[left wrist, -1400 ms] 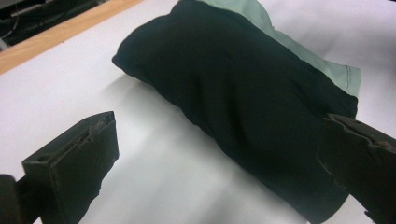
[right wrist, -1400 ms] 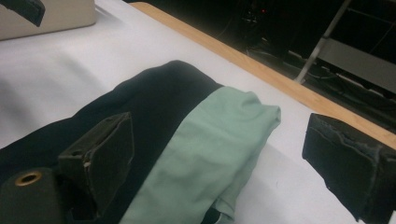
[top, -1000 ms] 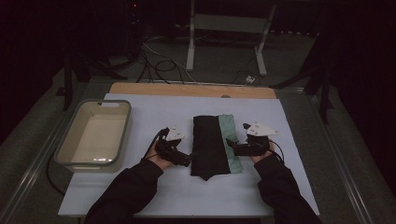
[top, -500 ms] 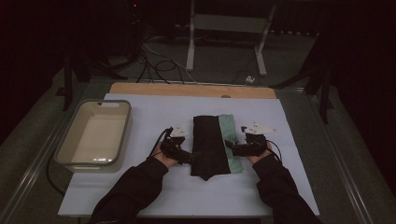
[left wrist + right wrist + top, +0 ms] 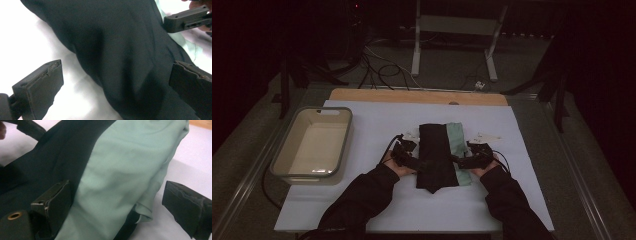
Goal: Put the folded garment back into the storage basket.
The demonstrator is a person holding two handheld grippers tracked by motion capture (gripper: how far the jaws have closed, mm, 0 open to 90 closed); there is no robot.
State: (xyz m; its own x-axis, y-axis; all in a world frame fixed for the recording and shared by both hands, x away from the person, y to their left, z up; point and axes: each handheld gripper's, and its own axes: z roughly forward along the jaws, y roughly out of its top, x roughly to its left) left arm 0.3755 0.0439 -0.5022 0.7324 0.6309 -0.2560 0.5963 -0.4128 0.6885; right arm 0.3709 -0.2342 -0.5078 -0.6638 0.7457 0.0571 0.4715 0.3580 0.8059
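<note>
Folded garment, black with a mint-green panel along its right side, lying mid-bench on the white bench cover, well apart from the empty grey-rimmed tub at far left. Judged as partly folded: sides already brought in to a narrow strip, lower edge uneven with a black point hanging out; a lengthwise fold or a transfer to the tub probably left.

Left gripper at the strip's left edge, right gripper at its right edge, both low on the bench, roughly level with each other and pointing inward.

Left gripper view: jaws apart, black cloth bulging between them, one jaw over bare cover, nothing pinched yet. Right gripper view: jaws likewise apart, straddling the mint-green edge; inner jaw resting on the black cloth, outer jaw clear of it above the cover.

Forearms in dark sleeves entering from the near edge, angled toward the garment symmetrically.
</note>
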